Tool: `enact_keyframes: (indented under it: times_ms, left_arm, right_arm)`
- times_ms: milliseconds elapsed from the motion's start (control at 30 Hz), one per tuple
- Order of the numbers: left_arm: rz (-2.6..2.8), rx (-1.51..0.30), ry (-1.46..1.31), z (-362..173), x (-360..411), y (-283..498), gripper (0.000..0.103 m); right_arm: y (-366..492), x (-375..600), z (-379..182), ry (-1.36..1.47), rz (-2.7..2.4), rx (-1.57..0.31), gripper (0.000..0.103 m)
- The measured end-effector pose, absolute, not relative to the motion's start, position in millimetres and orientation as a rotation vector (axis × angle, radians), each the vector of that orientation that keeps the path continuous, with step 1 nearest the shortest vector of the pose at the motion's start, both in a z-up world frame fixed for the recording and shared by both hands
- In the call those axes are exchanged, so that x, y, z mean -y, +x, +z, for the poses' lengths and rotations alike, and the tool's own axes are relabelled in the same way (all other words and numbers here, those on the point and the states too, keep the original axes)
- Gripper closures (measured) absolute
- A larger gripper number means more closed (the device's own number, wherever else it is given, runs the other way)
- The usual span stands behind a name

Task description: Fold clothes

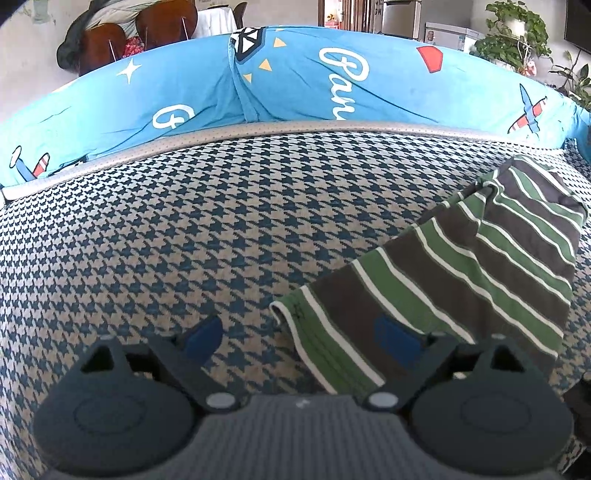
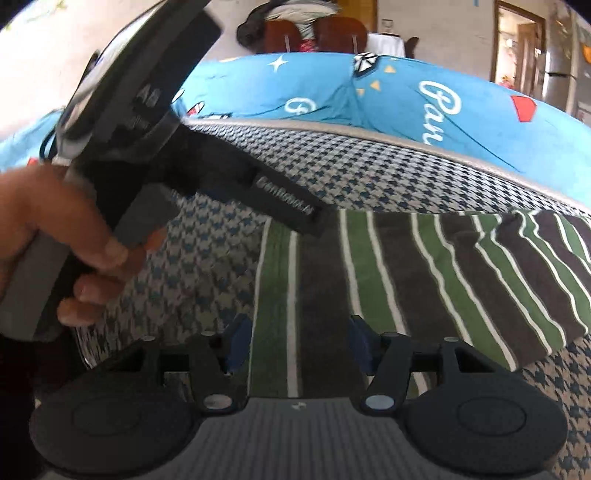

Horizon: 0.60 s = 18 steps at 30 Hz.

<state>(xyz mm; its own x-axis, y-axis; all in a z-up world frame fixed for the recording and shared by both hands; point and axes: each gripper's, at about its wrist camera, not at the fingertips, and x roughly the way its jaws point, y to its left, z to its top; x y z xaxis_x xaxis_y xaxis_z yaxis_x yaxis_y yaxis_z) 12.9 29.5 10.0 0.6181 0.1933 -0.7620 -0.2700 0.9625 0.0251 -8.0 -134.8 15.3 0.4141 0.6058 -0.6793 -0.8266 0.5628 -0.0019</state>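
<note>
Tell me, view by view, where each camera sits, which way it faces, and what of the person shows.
Left wrist: sits on the left gripper, facing down and forward over the houndstooth cover and the striped garment's corner; jaws open, no hand visible.
Right wrist: sits on the right gripper, above the striped garment; the person's hand holding the left gripper shows at left.
Shared: garment, houndstooth cover, blue printed bedding, chairs behind.

Houndstooth cover — blue and beige, near. Blue printed quilt with stars and lettering along its far edge. Beyond: brown chairs far left, potted plant far right.
</note>
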Motion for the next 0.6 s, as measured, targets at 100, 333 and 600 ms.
enact_keyframes:
  times_ms: [100, 333, 600]
  left_arm:
    - [0.271, -0.876, -0.096, 9, -31, 13, 0.006]
    - [0.269, -0.882, -0.097, 9, -30, 14, 0.003]
    - [0.237, -0.906, -0.112, 8, -30, 17, 0.000]
  right_arm:
    - [-13, 129, 9, -0.413, 0.921, -0.681, 0.041]
    - [-15, 125, 1, -0.449, 0.887, -0.659, 0.042]
    - [-9, 128, 2, -0.415, 0.869, -0.661, 0.081]
